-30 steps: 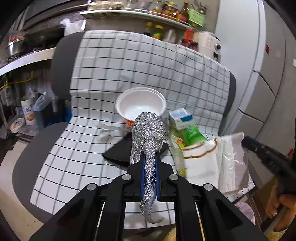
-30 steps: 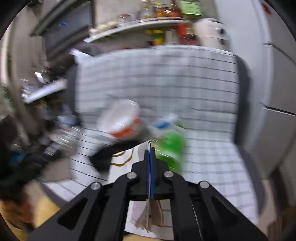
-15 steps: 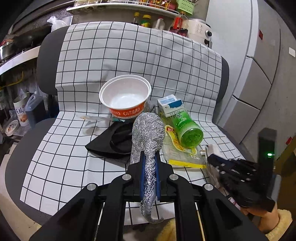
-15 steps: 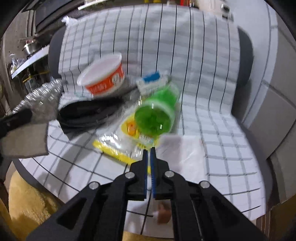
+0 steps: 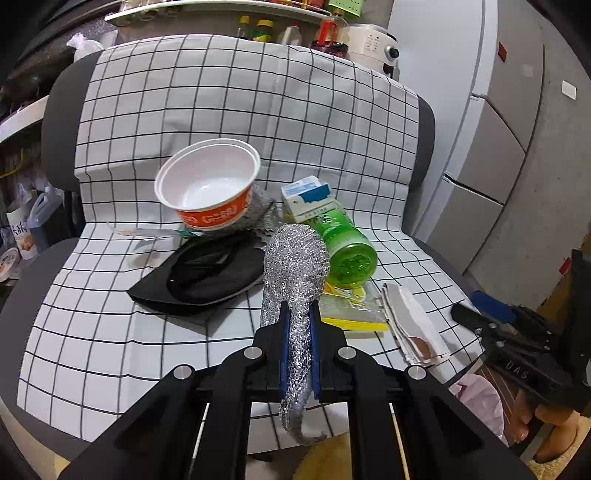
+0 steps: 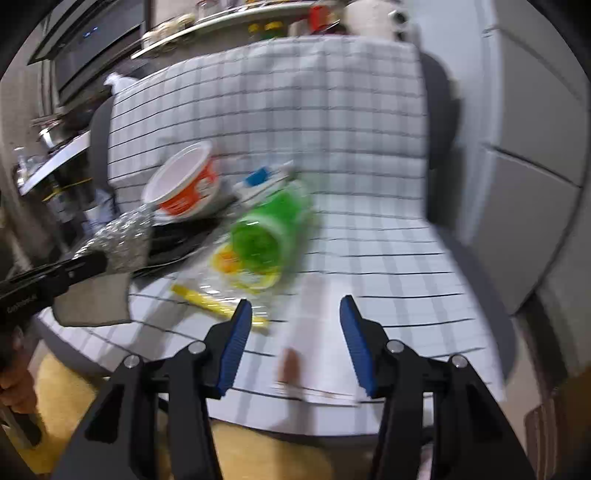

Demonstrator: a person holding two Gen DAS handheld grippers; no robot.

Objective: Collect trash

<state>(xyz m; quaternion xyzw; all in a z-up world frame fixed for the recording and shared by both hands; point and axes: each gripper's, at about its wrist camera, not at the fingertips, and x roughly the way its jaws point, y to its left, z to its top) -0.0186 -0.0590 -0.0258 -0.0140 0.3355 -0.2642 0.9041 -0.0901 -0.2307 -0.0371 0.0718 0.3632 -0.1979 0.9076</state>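
My left gripper (image 5: 297,317) is shut on a silver steel-wool scrubber (image 5: 295,266), held above the chair seat. Trash lies on the checked cloth: an orange-and-white noodle bowl (image 5: 208,188), a milk carton (image 5: 308,197), a green bottle (image 5: 341,243) on its side, a black pouch (image 5: 207,273), a yellow wrapper (image 5: 351,317) and a folded white paper bag (image 5: 413,325). My right gripper (image 6: 295,328) is open and empty, just above the white bag (image 6: 314,332) at the seat's front edge. The right wrist view is blurred.
The checked cloth (image 5: 92,332) covers a grey office chair (image 5: 59,110). Shelves with bottles (image 5: 288,29) stand behind it, and grey cabinets (image 5: 491,155) stand at the right. A jug and containers (image 5: 33,218) are on the floor at the left.
My right gripper has opened and let go of the white bag, which now lies on the seat's front right. My left gripper, holding the scrubber, has drawn slightly closer to the trash.
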